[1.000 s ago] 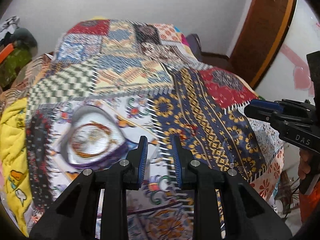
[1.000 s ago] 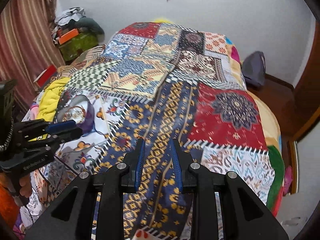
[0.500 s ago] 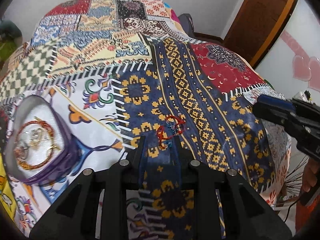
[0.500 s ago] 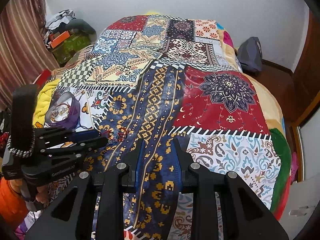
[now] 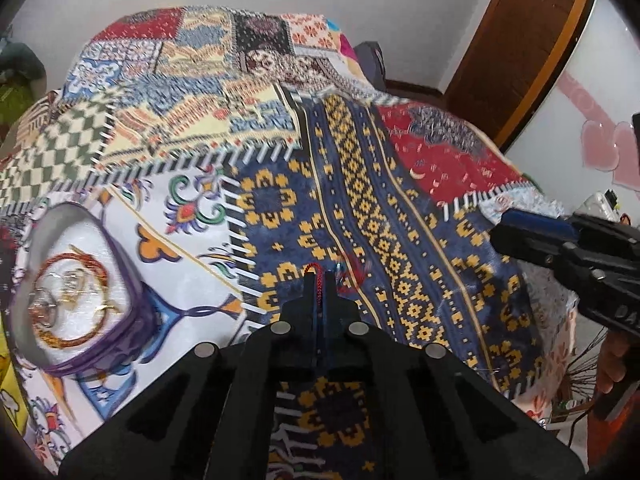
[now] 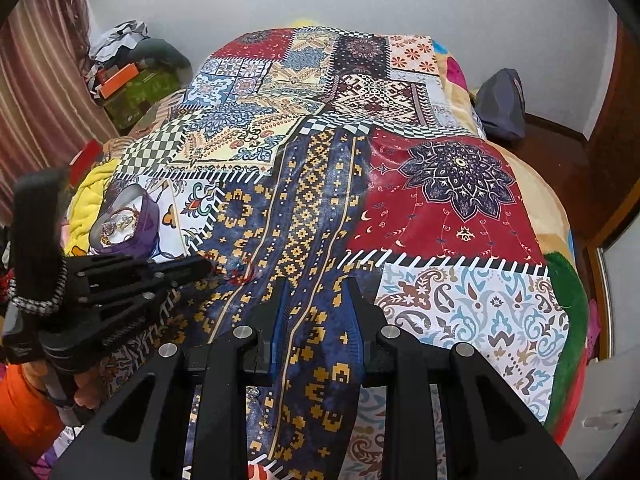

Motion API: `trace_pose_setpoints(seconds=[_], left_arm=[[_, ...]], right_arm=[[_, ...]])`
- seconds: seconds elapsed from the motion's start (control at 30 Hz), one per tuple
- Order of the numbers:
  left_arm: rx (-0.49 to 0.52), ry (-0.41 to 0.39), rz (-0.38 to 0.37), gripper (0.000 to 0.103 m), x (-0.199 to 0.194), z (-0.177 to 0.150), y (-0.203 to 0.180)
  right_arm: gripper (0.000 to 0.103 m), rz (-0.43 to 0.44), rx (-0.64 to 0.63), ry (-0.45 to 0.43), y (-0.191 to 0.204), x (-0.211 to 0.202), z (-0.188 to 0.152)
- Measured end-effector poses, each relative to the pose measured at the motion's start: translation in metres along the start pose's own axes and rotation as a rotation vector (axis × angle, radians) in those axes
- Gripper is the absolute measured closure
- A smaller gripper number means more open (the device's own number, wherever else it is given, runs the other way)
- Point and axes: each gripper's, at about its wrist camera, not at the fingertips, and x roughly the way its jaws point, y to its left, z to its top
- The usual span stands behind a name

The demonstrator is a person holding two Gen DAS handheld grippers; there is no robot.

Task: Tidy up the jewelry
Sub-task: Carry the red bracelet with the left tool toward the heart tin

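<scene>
A red cord bracelet [image 5: 318,280] is pinched between the tips of the left gripper [image 5: 319,280], whose two fingers are pressed together on the cord. The rest of the bracelet, a red loop with a small blue bit, trails just past the tips on the blue and yellow patch of the patchwork bedspread [image 5: 400,216]. It looks blurry there, so I cannot tell if that part touches the cloth.

To the left lies a purple heart-shaped jewelry box [image 5: 76,292], open, with a white inside. An orange beaded ring [image 5: 72,296] and some small shiny pieces sit in it. The box is near the left side of the bed, beside a yellow blanket [image 6: 90,204]. The bedspread between the bracelet and the box is flat and bare.

The right gripper [image 6: 316,300] hangs over the blue patch with its fingers spread apart, holding nothing. It is off to the right of the bracelet, not over the box.

Most of the bed is open, up to the white wall [image 6: 400,0]. A grey bag [image 6: 502,106] sits past the far right corner.
</scene>
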Motion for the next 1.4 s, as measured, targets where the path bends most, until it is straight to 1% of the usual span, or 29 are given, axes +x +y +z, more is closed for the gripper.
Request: trace_pose_setpoints(seconds=[0.2, 0.37, 0.57, 0.73, 0.93, 0.97, 1.0, 1.03, 1.17, 1.27, 1.4], left_arm=[[-0.026, -0.099, 0.014, 0.103, -0.044, 0.005, 0.013], [-0.039, -0.142, 0.023, 0.103, -0.069, 0.004, 0.021], [-0.046, -0.143, 0.018, 0.103, -0.081, -0.01, 0.025], [-0.036, -0.134, 0.035, 0.103, -0.082, -0.02, 0.024], [-0.046, -0.129, 0.039, 0.103, -0.082, -0.024, 0.026], [-0.047, -0.13, 0.039, 0.103, -0.083, -0.024, 0.026], [-0.048, -0.131, 0.039, 0.103, -0.083, -0.024, 0.026], [-0.048, -0.132, 0.039, 0.103, -0.084, -0.024, 0.026], [-0.047, -0.146, 0.042, 0.103, -0.09, -0.024, 0.025], [-0.048, -0.162, 0.047, 0.103, -0.097, -0.023, 0.026], [-0.056, -0.184, 0.053, 0.103, -0.107, -0.022, 0.03]], right_arm=[[0.079, -0.001, -0.013, -0.01, 0.009, -0.006, 0.0], [0.079, 0.014, -0.038, 0.017, 0.023, -0.006, -0.012], [0.079, 0.034, -0.09, 0.099, 0.042, 0.008, -0.038], [0.079, 0.013, -0.102, 0.15, 0.044, 0.025, -0.054], [0.08, 0.037, -0.089, 0.146, 0.042, 0.027, -0.061], [0.083, 0.033, -0.09, 0.141, 0.043, 0.026, -0.062], [0.092, 0.024, -0.096, 0.137, 0.044, 0.026, -0.064], [0.095, 0.015, -0.098, 0.137, 0.045, 0.027, -0.065], [0.098, 0.015, -0.094, 0.136, 0.047, 0.028, -0.062], [0.099, 0.032, -0.089, 0.134, 0.049, 0.028, -0.058], [0.099, 0.038, -0.086, 0.095, 0.052, 0.019, -0.049]])
